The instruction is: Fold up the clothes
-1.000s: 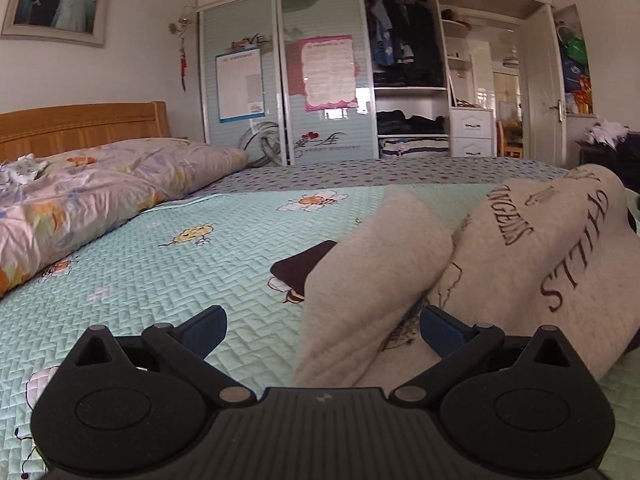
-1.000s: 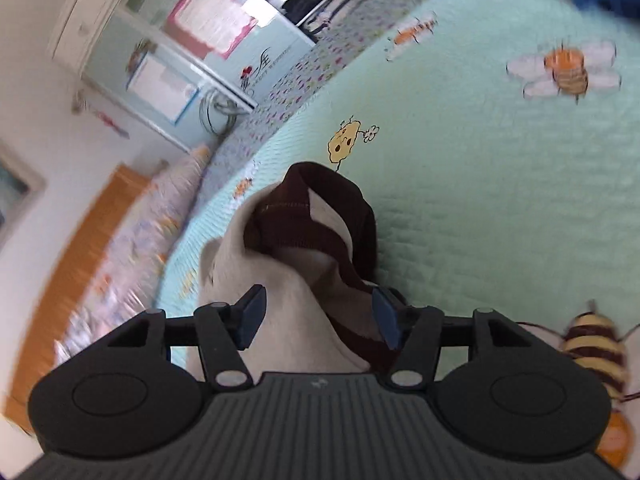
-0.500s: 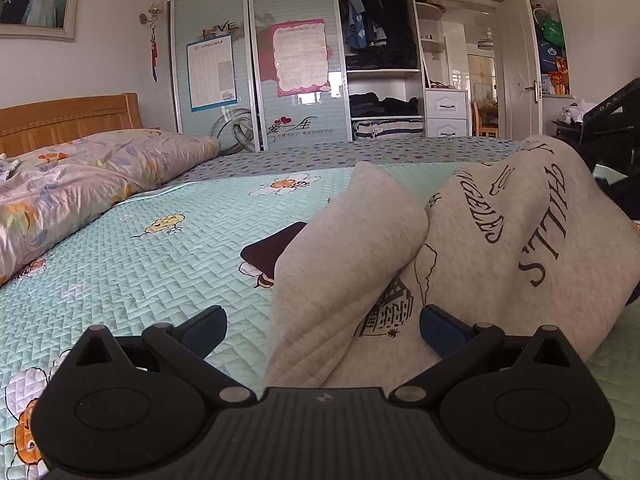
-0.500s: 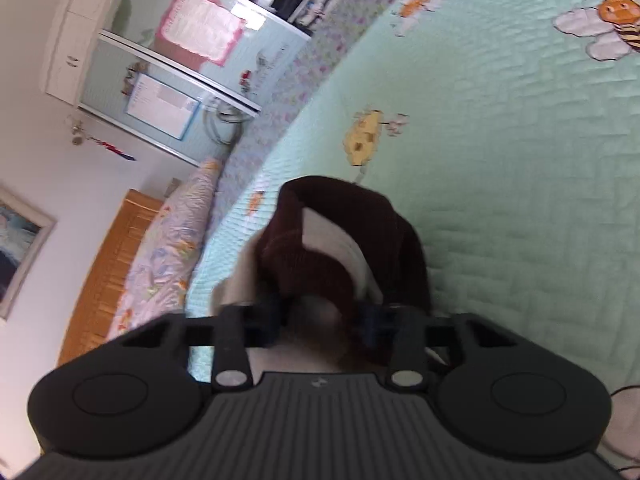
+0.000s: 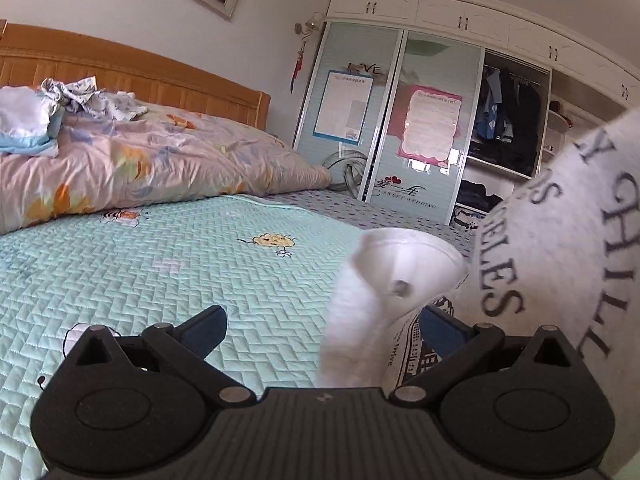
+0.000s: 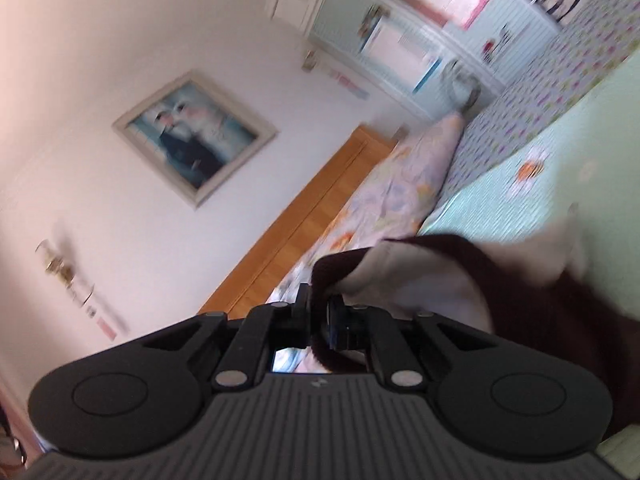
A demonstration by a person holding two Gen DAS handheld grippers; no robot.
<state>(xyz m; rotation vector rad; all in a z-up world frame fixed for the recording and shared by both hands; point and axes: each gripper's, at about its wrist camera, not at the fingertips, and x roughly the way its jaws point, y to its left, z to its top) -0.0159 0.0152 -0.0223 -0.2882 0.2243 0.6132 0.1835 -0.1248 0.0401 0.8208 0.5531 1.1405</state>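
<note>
My right tongs [image 6: 318, 322] pinch the sweatshirt's [image 5: 560, 248] maroon collar [image 6: 540, 300], lifted off the bed [image 5: 180, 272]; left tongs [image 5: 322, 330] spread wide. No tidy fold showing, plenty left.

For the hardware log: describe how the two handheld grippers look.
The left gripper and right gripper look alike: a black ribbed body, two round side housings with triangular cutouts, silver pivot pins, black linkage arms and blue pads on the fingers. No cables, hands or sleeves show.
</note>
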